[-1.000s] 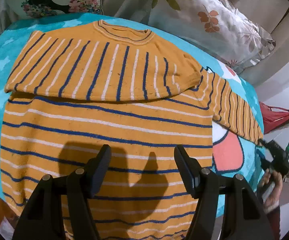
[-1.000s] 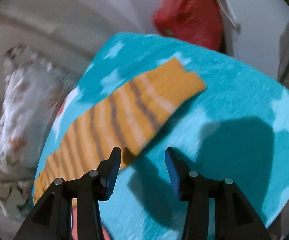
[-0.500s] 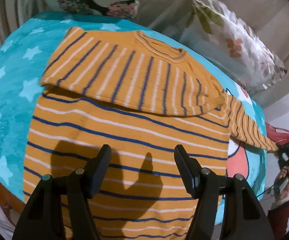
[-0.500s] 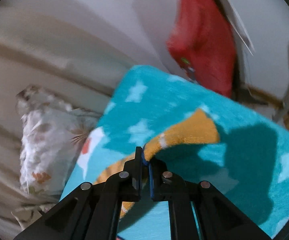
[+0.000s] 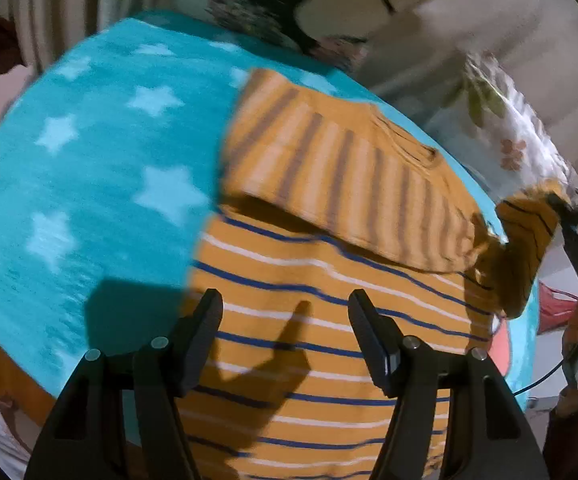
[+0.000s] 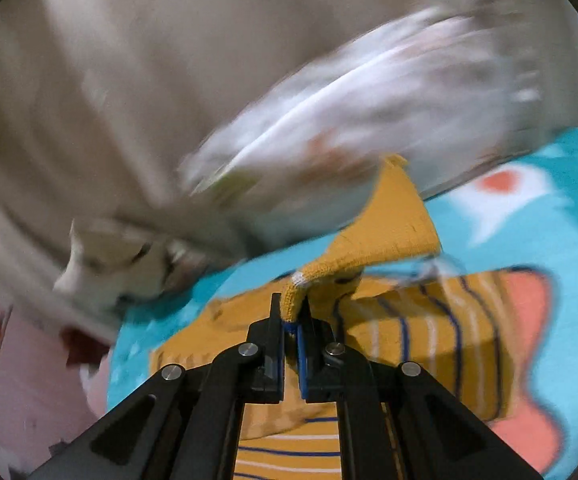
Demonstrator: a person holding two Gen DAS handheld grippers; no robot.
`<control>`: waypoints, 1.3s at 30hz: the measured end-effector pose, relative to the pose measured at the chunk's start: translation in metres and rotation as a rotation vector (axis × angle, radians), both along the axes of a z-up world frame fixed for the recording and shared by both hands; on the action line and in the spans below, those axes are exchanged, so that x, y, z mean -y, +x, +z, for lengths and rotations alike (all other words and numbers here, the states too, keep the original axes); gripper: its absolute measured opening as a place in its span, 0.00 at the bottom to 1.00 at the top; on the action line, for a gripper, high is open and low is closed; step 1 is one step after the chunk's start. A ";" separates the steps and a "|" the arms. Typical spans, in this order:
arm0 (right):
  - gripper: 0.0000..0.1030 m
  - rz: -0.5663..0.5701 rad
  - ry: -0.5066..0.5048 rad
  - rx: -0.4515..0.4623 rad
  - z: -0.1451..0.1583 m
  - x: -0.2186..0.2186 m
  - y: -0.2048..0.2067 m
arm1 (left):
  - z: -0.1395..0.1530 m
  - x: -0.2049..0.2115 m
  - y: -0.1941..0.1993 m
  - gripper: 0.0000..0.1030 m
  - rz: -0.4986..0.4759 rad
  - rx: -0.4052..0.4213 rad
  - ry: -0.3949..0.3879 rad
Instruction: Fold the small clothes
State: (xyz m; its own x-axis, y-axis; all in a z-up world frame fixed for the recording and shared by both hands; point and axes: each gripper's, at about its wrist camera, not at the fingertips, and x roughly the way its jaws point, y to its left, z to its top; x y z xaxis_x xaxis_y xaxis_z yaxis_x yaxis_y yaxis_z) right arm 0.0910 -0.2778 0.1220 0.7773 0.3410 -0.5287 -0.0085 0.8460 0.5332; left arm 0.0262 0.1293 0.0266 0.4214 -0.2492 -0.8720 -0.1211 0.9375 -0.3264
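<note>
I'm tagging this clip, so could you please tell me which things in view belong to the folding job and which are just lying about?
Job:
- striped sweater
- its sleeve, pinched by the right gripper
- left gripper, open above the sweater

Lying about:
- star blanket
- floral pillow
- red bag

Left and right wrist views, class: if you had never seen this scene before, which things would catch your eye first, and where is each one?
First, the orange striped sweater lying on the turquoise star blanket, one sleeve already folded across its chest. Next, the right gripper, shut on the other sleeve's cuff and holding it lifted above the sweater's right side. The left gripper hangs open over the sweater's lower body, holding nothing.
</note>
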 end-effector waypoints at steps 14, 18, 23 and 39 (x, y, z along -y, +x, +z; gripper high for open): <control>0.08 0.362 -0.295 -0.225 -0.089 -0.254 0.072 | -0.009 -0.105 -0.003 0.62 0.079 -0.011 0.207; 0.12 0.384 -0.383 -0.253 -0.102 -0.272 0.070 | -0.006 -0.119 -0.001 0.62 0.095 -0.008 0.239; 0.17 0.432 -0.452 -0.258 -0.097 -0.282 0.059 | 0.002 -0.124 0.006 0.62 0.091 0.017 0.298; 0.09 0.355 -0.481 -0.281 -0.110 -0.306 0.094 | 0.012 -0.119 0.016 0.64 0.036 0.042 0.305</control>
State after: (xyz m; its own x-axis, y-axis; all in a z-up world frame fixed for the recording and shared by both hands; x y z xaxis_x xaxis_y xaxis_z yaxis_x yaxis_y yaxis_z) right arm 0.1845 0.0284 0.0120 0.4715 0.2265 -0.8522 -0.2465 0.9618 0.1193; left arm 0.0420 0.2481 0.0383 0.4622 0.0368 -0.8860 -0.1484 0.9883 -0.0363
